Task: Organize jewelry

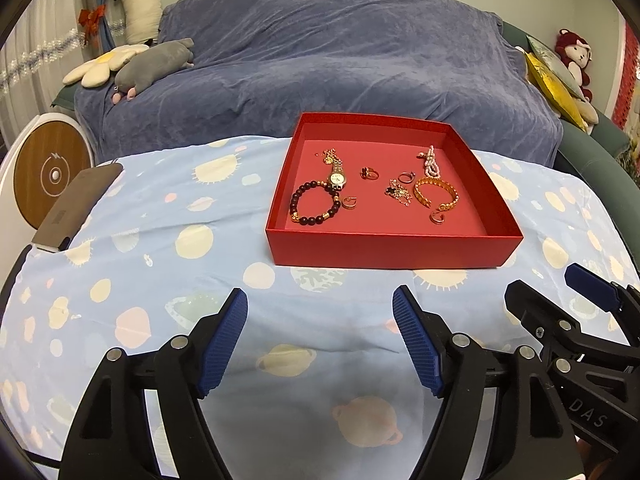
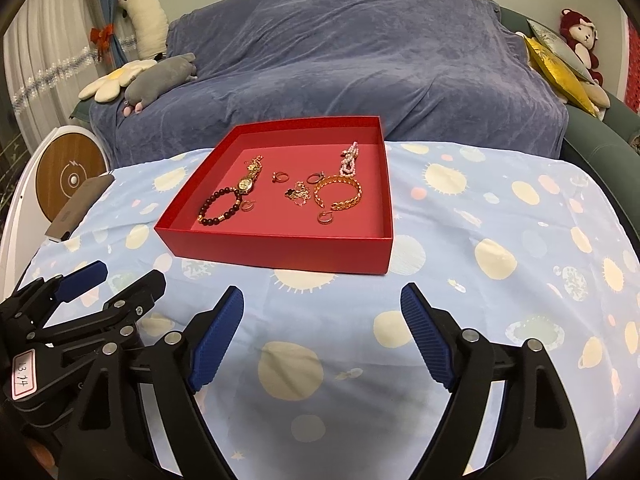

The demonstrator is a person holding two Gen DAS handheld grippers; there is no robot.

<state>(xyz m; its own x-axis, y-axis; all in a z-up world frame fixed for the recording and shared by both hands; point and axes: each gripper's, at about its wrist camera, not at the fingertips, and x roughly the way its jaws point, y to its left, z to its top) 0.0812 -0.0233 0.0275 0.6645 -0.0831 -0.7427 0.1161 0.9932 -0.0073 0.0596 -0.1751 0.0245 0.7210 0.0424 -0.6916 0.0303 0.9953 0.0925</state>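
Behind the planet-print tablecloth (image 1: 168, 248) sits the sofa, and our left gripper (image 1: 320, 340) and right gripper (image 2: 322, 338) (both spread wide, empty) face the red box (image 1: 392, 246) of jewelry ahead near the far edge.

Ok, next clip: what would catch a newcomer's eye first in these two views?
The red box stands out, sitting mid-table on the planet-print cloth, with jewelry spread over its floor: a dark beaded bracelet front left and a gold chain bangle to the right. Next come the left gripper and right gripper, both open and empty in front of the box.
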